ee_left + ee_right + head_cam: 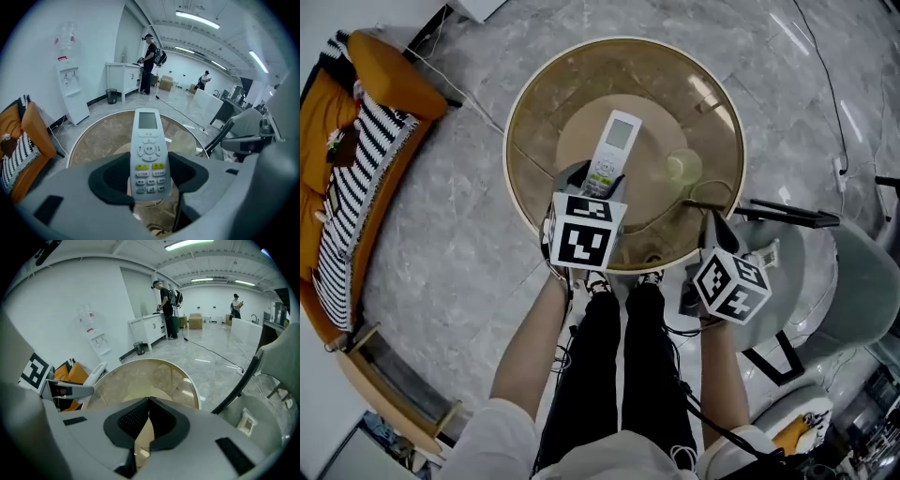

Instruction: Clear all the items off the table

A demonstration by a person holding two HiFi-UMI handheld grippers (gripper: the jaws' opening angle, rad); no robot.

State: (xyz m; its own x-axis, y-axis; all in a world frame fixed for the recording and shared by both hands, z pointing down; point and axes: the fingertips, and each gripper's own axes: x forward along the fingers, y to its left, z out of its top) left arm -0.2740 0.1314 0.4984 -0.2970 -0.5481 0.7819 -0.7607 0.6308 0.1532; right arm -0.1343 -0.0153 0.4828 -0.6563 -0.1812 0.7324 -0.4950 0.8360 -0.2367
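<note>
Remote [149, 154], slim white plastic, clamped in left gripper [150, 177]; right gripper [148, 405] seemingly closed, empty.

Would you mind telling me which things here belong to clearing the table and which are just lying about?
Part of the job:
- remote control, gripped in the left claw
- greenish cup, on the round glass table

Just lying about:
- orange sofa
- grey chair
- water dispenser

This looks like a big open office hall, with a polished grey stone floor [469, 206], long ceiling strip lights [197, 18] and a white water dispenser [72, 93] by the wall. An orange sofa [389, 80] and brown cardboard boxes [165, 83] stand about
</note>
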